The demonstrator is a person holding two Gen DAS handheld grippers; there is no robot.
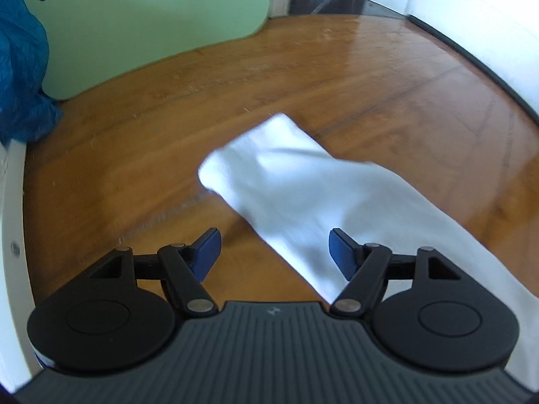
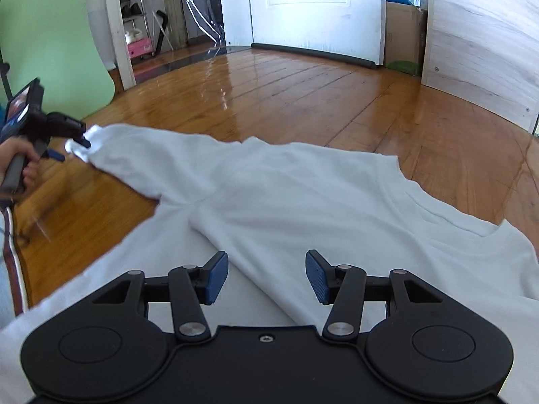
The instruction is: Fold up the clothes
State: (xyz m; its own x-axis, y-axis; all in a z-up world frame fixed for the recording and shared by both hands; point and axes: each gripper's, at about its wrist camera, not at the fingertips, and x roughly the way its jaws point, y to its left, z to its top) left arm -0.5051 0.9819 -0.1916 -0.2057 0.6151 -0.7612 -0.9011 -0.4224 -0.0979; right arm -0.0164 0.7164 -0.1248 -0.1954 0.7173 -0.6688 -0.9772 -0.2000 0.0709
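A: Where does the white T-shirt (image 2: 286, 195) lie against each tool?

B: Spread flat on the wooden floor (image 2: 303, 94). The right tool (image 2: 266, 277) hovers over its body with jaws apart and nothing between the pads. The left tool (image 1: 274, 254) stands wide too, empty, with the sleeve (image 1: 269, 175) just ahead of it and passing under its right finger (that picture is blurred).

A: And from the right wrist view?

B: The left tool (image 2: 72, 149) sits at the sleeve's tip, a hand (image 2: 20, 165) on its grip; whether it touches the cloth I cannot tell.

A: What stands around?

B: A green panel (image 1: 151, 13) and a blue bag (image 1: 20, 67) to the left, a white door (image 2: 316, 6) and a pale board (image 2: 481, 40) beyond. Bare floor lies open past the collar and sleeve.
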